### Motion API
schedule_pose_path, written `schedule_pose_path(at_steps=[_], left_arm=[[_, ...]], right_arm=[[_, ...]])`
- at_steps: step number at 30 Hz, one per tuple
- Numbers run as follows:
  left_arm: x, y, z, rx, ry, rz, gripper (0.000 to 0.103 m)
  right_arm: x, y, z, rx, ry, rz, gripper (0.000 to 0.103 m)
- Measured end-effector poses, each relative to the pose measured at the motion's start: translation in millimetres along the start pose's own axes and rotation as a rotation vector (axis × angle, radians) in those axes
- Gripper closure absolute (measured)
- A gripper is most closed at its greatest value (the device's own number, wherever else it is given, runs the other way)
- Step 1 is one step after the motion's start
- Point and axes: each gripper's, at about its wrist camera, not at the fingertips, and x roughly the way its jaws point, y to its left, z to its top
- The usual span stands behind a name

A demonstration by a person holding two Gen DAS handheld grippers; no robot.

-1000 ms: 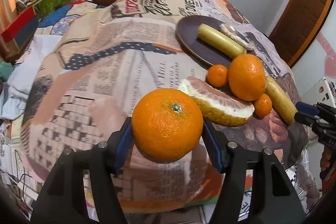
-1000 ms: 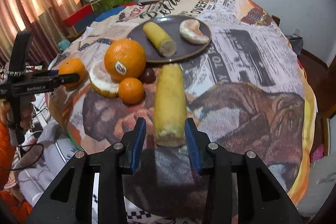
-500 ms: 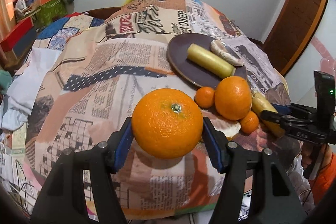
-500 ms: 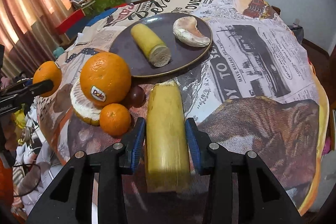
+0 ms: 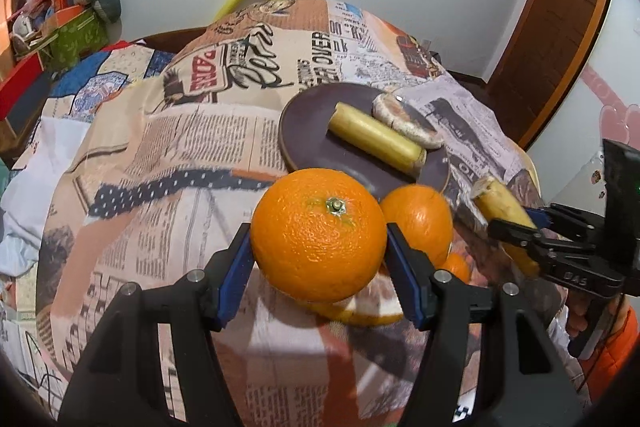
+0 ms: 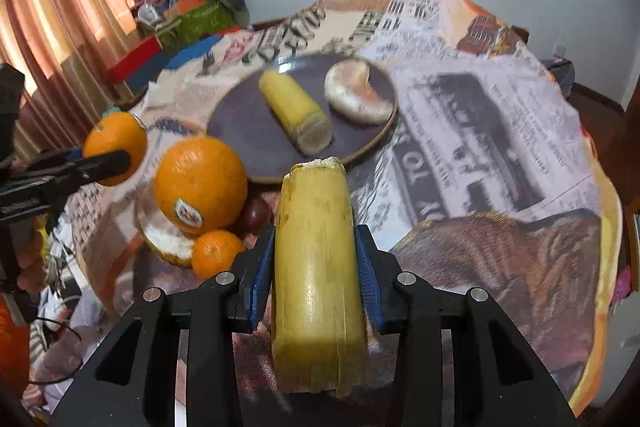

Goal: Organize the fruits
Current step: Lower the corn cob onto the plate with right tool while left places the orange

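Note:
My left gripper (image 5: 318, 263) is shut on a large orange (image 5: 318, 235) and holds it above the table. My right gripper (image 6: 314, 259) is shut on a yellow sugarcane-like stick (image 6: 316, 267), lifted off the cloth and pointing at the dark plate (image 6: 240, 131). The plate holds a second yellow stick (image 6: 296, 111) and a pale curved fruit piece (image 6: 356, 95). A stickered orange (image 6: 200, 183), a small mandarin (image 6: 216, 253), a peeled pomelo wedge (image 6: 166, 241) and a dark round fruit (image 6: 254, 217) lie left of the plate. The left gripper with its orange (image 6: 114, 147) shows at the left.
The round table carries a newspaper-print cloth (image 5: 180, 131). Boxes and bags (image 6: 188, 11) stand behind it by the curtain (image 6: 60, 7). A wooden door (image 5: 560, 27) is at the right. The right gripper (image 5: 516, 223) with its stick shows in the left wrist view.
My right gripper has closed on the yellow stick and lifted it toward the plate. My left gripper has carried the orange higher and toward the pile of fruit.

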Motion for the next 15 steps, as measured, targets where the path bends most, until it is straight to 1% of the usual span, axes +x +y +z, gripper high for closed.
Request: schedule_pose_path(at_steps=[8, 11, 15], left_arm=[[8, -3, 21, 0.01, -0.028, 0.003, 0.04], [16, -3, 27, 0.011, -0.024, 0.005, 0.04], [27, -1, 35, 0.007, -0.019, 0.001, 0.04]], right_arm=[[-27, -10, 27, 0.03, -0.127, -0.007, 0.067], [-27, -12, 39, 0.038, -0.155, -0.007, 0.067], [-22, -13, 52, 0.033, -0.172, -0.018, 0.067]])
